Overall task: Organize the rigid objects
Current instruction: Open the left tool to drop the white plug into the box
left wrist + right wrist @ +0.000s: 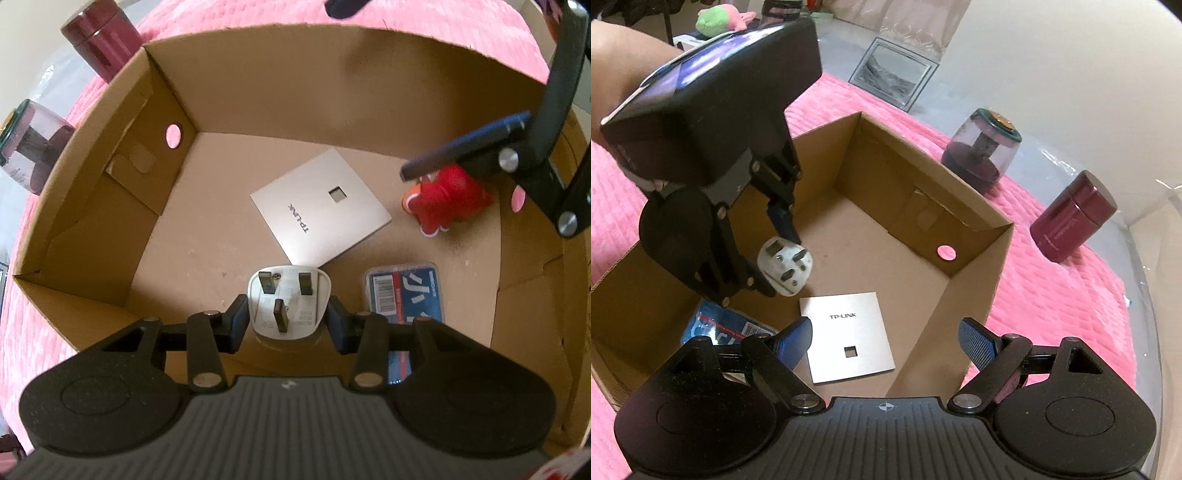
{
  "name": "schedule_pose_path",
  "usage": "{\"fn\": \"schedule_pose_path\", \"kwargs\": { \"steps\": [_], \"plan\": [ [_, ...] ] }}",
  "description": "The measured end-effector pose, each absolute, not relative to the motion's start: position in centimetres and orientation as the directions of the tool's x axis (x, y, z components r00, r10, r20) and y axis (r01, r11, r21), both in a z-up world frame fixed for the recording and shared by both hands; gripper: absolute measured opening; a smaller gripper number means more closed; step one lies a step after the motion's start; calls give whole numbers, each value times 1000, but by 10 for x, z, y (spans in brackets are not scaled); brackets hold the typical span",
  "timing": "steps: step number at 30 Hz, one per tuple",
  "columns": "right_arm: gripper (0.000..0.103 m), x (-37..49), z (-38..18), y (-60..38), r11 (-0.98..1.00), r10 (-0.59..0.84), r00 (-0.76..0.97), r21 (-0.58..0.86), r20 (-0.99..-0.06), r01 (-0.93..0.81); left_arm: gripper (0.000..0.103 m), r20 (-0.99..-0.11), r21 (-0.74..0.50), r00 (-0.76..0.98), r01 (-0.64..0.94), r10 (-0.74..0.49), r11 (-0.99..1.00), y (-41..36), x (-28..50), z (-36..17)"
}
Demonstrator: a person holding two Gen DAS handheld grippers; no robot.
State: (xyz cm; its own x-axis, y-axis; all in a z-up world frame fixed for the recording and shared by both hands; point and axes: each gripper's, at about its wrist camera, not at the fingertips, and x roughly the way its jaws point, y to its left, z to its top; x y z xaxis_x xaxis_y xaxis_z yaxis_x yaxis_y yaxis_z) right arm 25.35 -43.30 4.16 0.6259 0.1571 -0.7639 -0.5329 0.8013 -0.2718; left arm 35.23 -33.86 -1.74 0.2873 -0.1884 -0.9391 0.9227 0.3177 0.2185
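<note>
My left gripper (288,314) is shut on a white three-pin plug (286,302), pins facing away from the camera, low inside an open cardboard box (258,81). The right wrist view shows the left gripper (779,258) with the plug (785,267) near the box's left side. On the box floor lie a silver TP-LINK plate (319,210) (849,336), a blue card pack (404,291) (716,325) and a red toy figure (447,199). My right gripper (886,341) stands open and empty above the box's near wall; one of its fingers (461,151) hangs over the red toy.
The box (960,221) rests on a pink blanket (1052,295). Outside it stand a maroon cylindrical container (1071,218) (99,37) and a clear-domed jar with a dark base (982,151) (29,147). A framed picture (894,74) leans at the back.
</note>
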Motion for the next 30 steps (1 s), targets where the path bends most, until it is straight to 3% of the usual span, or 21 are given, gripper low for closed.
{"fn": "schedule_pose_path", "kwargs": {
  "steps": [19, 30],
  "plan": [
    [83, 255, 40, -435, 810, 156, 644, -276, -749, -517, 40, -949, 224, 278, 928, -150, 298, -342, 352, -28],
    [83, 251, 42, -437, 823, 154, 650, -268, -744, -501, 40, -924, 233, 317, 910, -214, 343, -334, 348, -14]
  ]
}}
